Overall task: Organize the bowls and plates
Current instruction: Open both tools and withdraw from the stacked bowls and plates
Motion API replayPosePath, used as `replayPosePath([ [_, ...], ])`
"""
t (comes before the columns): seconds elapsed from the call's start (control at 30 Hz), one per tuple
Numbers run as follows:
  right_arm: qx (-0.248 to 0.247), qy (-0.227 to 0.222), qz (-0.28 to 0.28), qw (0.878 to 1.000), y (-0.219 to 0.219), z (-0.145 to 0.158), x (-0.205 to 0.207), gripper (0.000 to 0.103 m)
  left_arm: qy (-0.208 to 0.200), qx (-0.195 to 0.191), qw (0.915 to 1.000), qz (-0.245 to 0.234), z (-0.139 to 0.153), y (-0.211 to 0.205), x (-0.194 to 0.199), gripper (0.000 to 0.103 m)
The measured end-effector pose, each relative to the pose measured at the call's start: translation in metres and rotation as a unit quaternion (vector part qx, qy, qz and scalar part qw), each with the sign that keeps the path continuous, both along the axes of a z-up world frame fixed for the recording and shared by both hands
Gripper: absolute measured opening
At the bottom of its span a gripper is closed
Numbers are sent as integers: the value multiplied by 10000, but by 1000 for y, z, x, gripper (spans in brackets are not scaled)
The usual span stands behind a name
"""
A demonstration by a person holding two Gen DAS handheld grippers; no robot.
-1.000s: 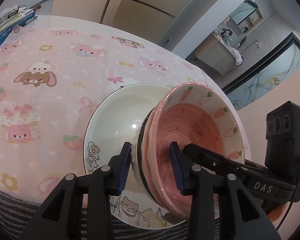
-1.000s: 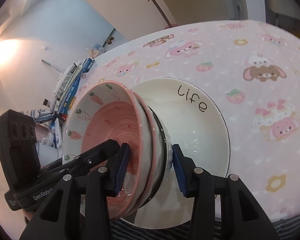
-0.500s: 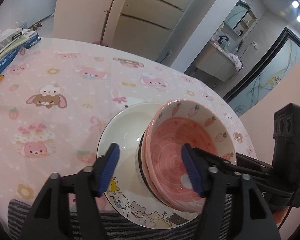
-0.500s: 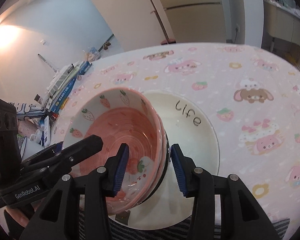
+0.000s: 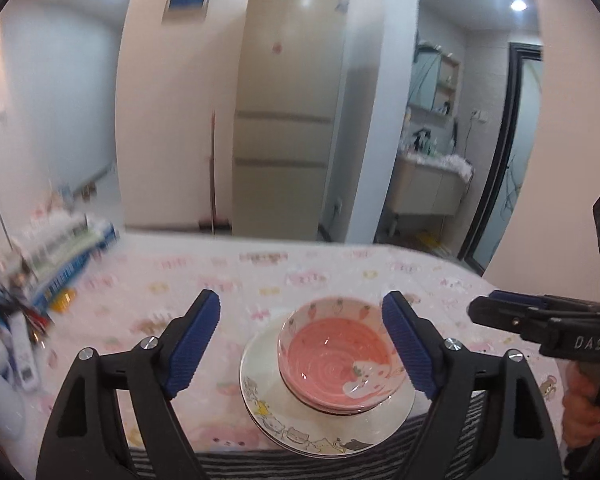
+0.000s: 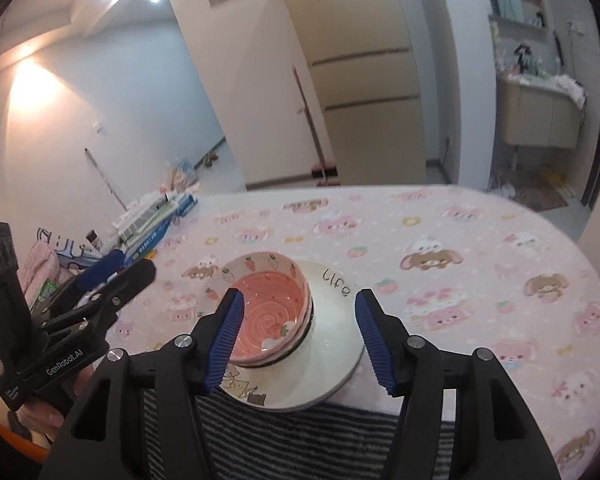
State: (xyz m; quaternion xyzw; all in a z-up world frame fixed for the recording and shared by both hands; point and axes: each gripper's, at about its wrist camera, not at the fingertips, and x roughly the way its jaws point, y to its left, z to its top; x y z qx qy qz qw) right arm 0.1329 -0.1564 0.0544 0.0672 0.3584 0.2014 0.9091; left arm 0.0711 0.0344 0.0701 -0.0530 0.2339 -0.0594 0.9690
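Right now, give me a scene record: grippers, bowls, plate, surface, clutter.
left gripper: open, empty, above the dishes
right gripper: open, empty, above the dishes
bowls: pink strawberry bowl on top of a nested stack, upright
plate: white, cartoon cats on rim, "life" lettering, under the bowls
tablecloth: pink, cartoon animals
striped cloth: at near table edge, under the plate's rim
books: far left of table

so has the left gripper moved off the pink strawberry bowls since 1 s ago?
Yes. The left gripper has opened and pulled back and up from the pink strawberry bowls, which sit on the white cat-print plate.
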Motion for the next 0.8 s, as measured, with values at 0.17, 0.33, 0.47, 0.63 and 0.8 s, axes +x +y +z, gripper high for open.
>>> replayPosePath([
  [0.17, 49, -568, -295, 9979, -27, 40, -53, 66, -1045, -136, 9943, -155, 35, -1, -54, 97],
  [0.33, -74, -1040, -266, 9942, -33, 76, -95, 81, -1836, 95, 9829, -30, 68, -7, -104, 103],
  [0.47, 101, -1222, -10, 9925, -31, 100, -120, 87, -2166, 87, 9761, -143, 88, -5, -130, 103],
  [0.63, -16, -2033, -232, 9789, -24, 112, -145, 96, -2538, 180, 9670, -120, 92, -8, -144, 103],
  [0.8, -364, -2984, -624, 9517, -11, 86, -144, 103, -2641, 203, 9642, 95, 64, 0, -136, 103],
])
